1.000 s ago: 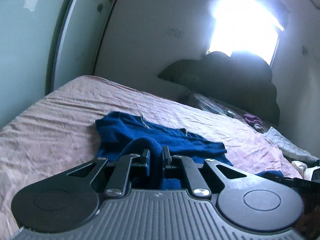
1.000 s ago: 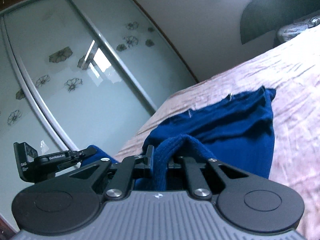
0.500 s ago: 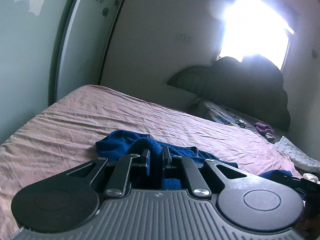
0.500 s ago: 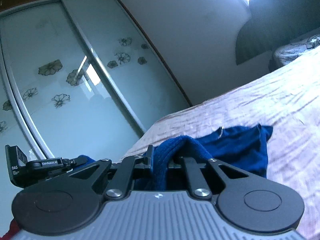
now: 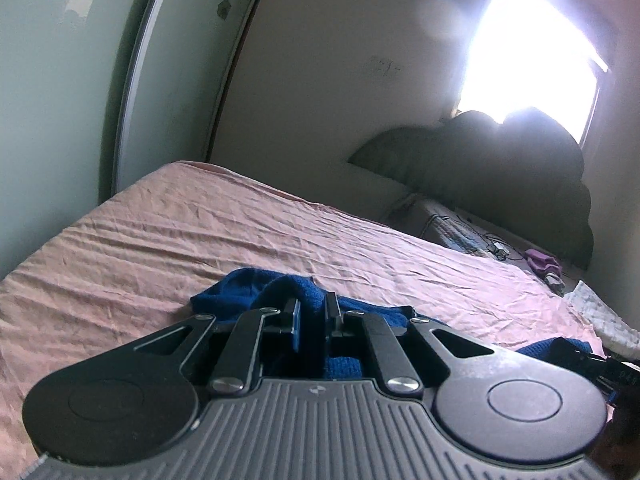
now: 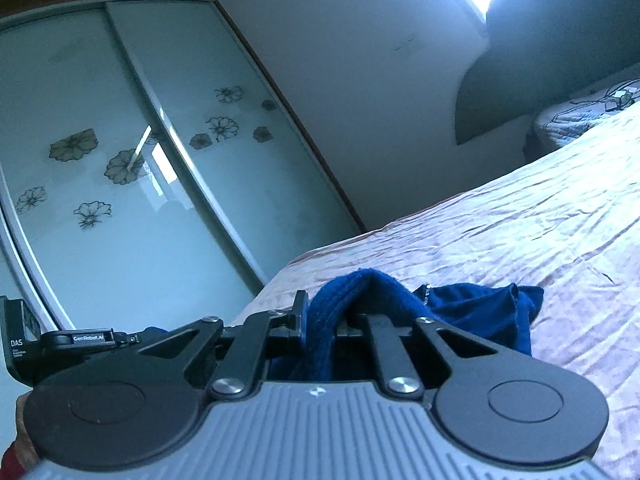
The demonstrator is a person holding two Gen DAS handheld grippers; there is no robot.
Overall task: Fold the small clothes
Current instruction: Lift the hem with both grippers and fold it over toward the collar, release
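1. Blue knit garment is pinched in the left tool, whose jaws are closed narrowly on a raised fold.
2. Another fold of it is clamped in the right tool.
3. Its remainder is bunched on the pink-sheeted bed, towards the near edge.
4. Mirrored wardrobe doors are seen beyond the bed.

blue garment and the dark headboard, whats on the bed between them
In the left wrist view, only wrinkled pink sheet lies between the blue garment and the headboard.
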